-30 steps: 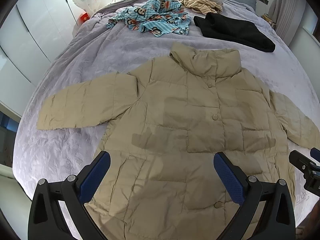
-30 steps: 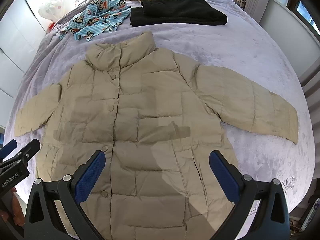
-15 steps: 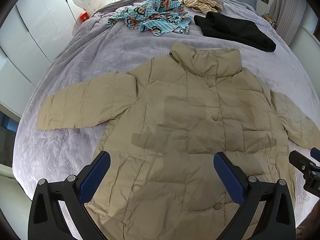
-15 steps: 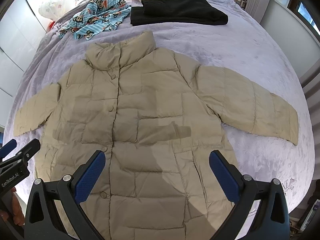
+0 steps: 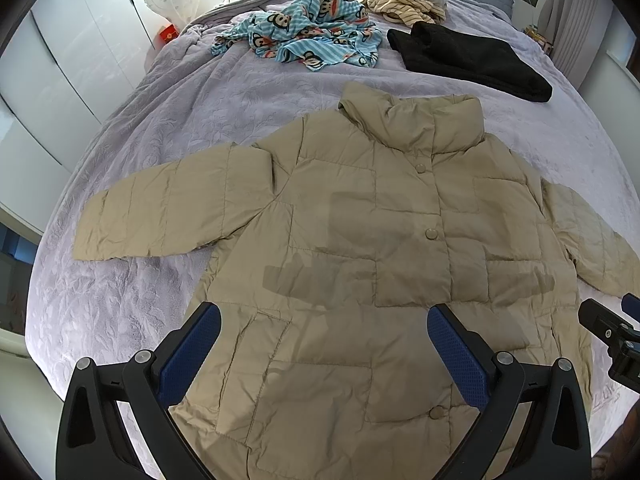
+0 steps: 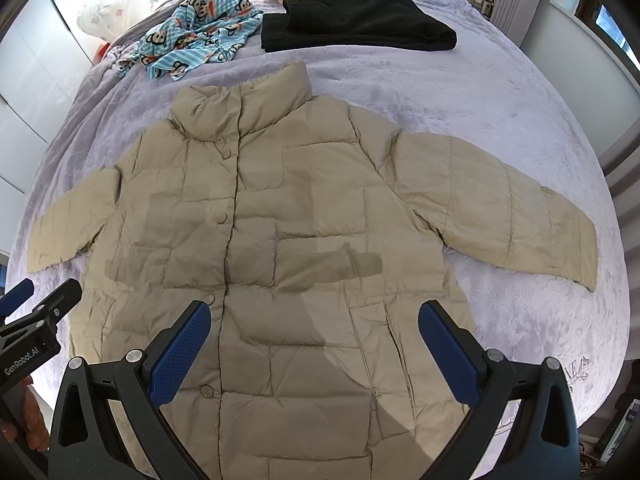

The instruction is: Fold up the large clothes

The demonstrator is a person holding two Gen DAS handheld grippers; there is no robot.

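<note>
From the left wrist view, the beige puffer jacket lies flat, front up and buttoned, across the middle of the frame on the lilac bedspread, one sleeve stretched toward the left edge. The left gripper hovers over the jacket's lower hem at the bottom of the frame, its jaws spread wide with nothing between them. In the upper part sit a blue monkey-print garment, a folded black garment to its right, and striped beige clothes near the top.

From the right wrist view, the jacket fills the centre, its other sleeve reaching toward the right edge. The right gripper hangs above the lower front, jaws wide apart and empty. The left gripper's black body shows at the lower left edge.
</note>
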